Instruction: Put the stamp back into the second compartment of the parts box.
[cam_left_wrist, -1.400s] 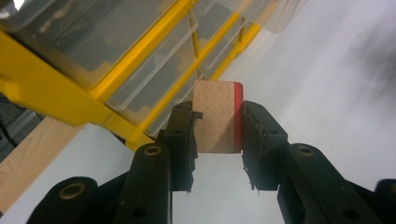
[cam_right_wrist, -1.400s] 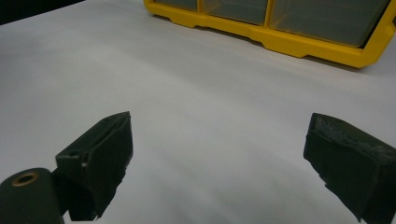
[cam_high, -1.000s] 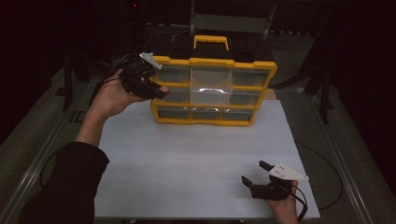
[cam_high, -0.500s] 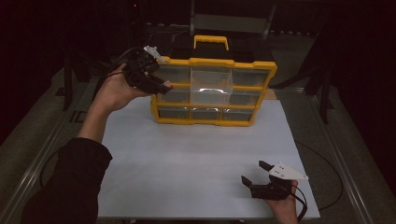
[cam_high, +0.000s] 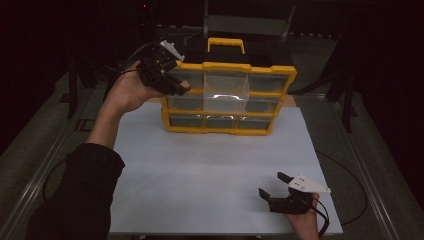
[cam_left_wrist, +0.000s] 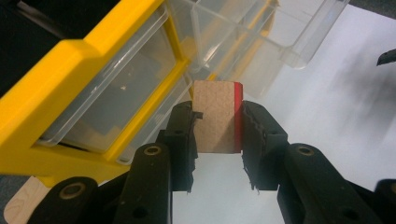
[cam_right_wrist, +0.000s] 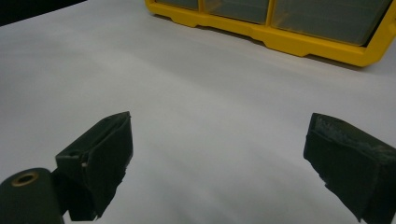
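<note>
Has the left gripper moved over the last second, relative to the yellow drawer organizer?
Yes. The left gripper, shut on a wooden block, has risen along the yellow drawer organizer, from its middle drawer row to its top-left corner.
</note>
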